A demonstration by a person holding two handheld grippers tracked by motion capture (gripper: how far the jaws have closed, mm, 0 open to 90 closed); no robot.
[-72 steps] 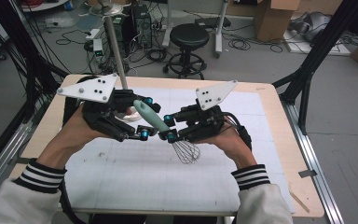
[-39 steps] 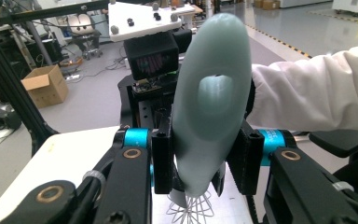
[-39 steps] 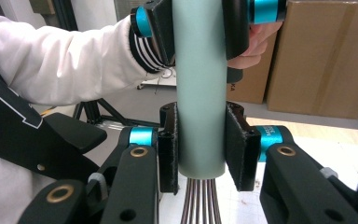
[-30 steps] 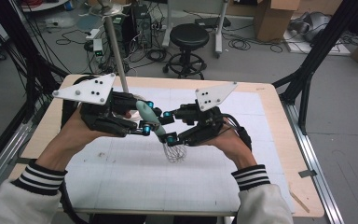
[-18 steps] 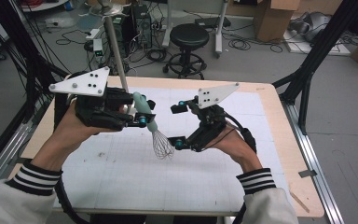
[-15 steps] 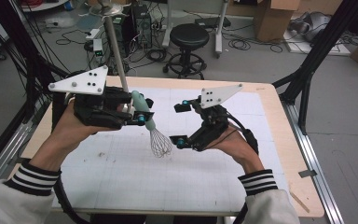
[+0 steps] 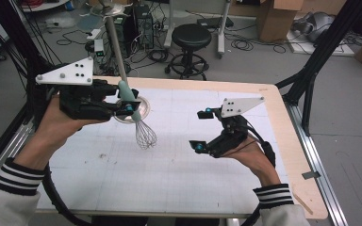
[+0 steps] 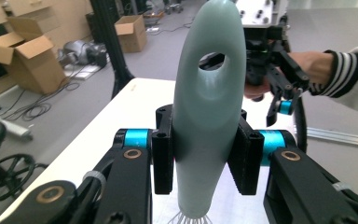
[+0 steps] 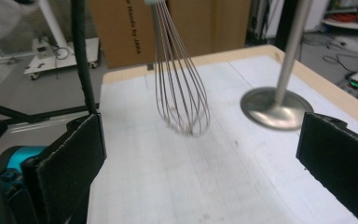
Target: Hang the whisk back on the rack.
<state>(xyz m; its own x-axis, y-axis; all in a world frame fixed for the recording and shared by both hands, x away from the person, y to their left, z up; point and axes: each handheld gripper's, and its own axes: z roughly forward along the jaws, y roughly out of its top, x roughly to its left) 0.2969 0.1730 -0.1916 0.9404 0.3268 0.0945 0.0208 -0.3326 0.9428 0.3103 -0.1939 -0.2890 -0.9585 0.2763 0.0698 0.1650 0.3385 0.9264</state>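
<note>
Whisk (image 7: 139, 117) hangs above the table (image 7: 179, 188), near its far left corner, held by the left gripper (image 7: 122, 104). The jaws are clamped on the pale green handle (image 8: 205, 116) from both sides, low on its thick part, as the left gripper view shows, with the hanging hole well above the grip. Holding it there likely keeps the smooth, tapering handle from slipping and leaves the hole free, perhaps for a hook on the stand (image 7: 115, 47) just behind. The wire loops (image 9: 182, 93) point down and clear the white mat; the slight tilt puts the weight below the grip, so the whisk should not swing much.

The right gripper (image 7: 200, 129) sits apart from the whisk, towards the right side of the table, jaws spread wide and holding nothing. In the right gripper view its two black pads (image 9: 70, 154) frame the wire loops and the round metal base (image 9: 275, 109) of the stand, so it faces the whisk without touching it. That stance suggests the whisk now rests with one hand alone, the other waiting nearby in case support is needed.

The stand's pole rises close beside the handle, which could snag if the whisk is lifted carelessly.
</note>
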